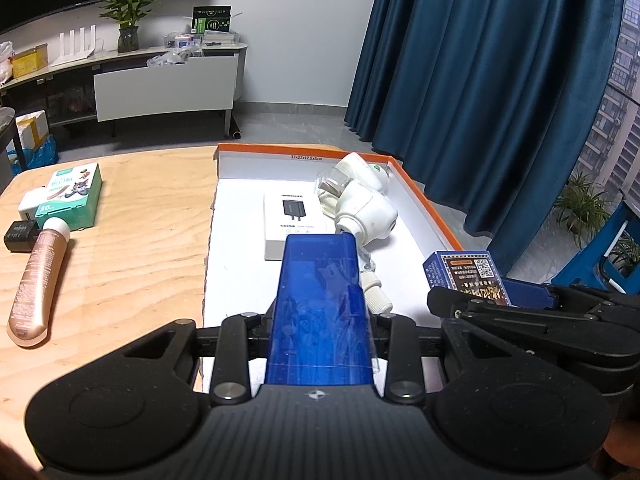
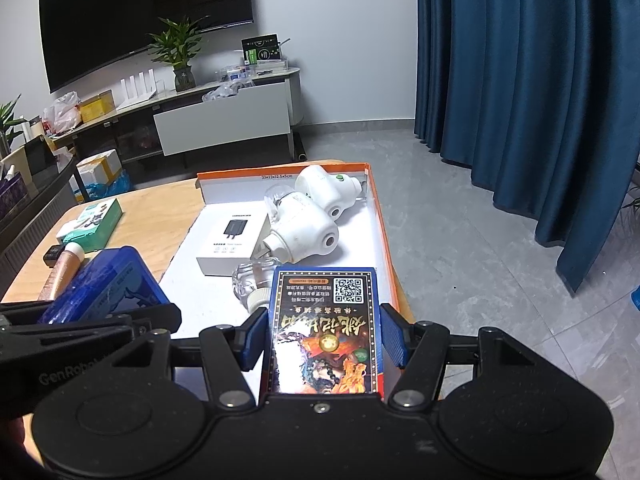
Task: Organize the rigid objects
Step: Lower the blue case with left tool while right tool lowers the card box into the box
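Note:
My left gripper is shut on a translucent blue plastic case, which hides the fingertips and hangs over the near end of the orange-rimmed tray. My right gripper is shut on a dark blue printed card box; its blue pads press both long sides. This box is above the tray's near right corner. In the tray lie a white charger box, two white rounded devices, and a clear glass bottle.
On the wooden table left of the tray lie a green box, a rose-gold tube and a small black adapter. Blue curtains hang to the right. A low cabinet with a plant stands behind.

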The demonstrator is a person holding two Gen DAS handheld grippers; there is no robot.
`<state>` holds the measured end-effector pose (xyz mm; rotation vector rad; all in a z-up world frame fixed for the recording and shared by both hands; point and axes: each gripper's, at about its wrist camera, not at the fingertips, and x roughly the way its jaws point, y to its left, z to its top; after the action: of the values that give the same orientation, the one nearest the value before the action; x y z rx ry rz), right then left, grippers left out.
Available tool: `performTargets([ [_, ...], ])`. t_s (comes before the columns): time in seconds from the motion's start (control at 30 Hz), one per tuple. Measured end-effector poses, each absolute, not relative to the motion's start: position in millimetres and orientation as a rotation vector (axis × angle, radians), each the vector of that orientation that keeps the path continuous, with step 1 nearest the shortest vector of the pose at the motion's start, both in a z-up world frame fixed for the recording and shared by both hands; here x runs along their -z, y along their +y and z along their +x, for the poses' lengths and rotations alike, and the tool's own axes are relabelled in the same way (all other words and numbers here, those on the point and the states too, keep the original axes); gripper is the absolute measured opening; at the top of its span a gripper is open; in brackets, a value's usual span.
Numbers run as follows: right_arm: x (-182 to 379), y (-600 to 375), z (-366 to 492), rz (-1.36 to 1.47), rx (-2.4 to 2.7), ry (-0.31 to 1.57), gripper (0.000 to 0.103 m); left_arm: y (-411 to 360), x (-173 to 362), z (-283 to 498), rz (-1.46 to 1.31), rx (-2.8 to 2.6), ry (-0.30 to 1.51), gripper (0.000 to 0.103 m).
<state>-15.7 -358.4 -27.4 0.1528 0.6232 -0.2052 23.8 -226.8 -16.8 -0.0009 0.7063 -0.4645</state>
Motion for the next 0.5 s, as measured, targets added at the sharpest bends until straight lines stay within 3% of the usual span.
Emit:
performTargets([
  [0.5,30.8,-360.8,-7.9,0.157,0.206,0.639,0.071,-230.2,20.8,26.6,0.0,0.467,0.721,0.033],
])
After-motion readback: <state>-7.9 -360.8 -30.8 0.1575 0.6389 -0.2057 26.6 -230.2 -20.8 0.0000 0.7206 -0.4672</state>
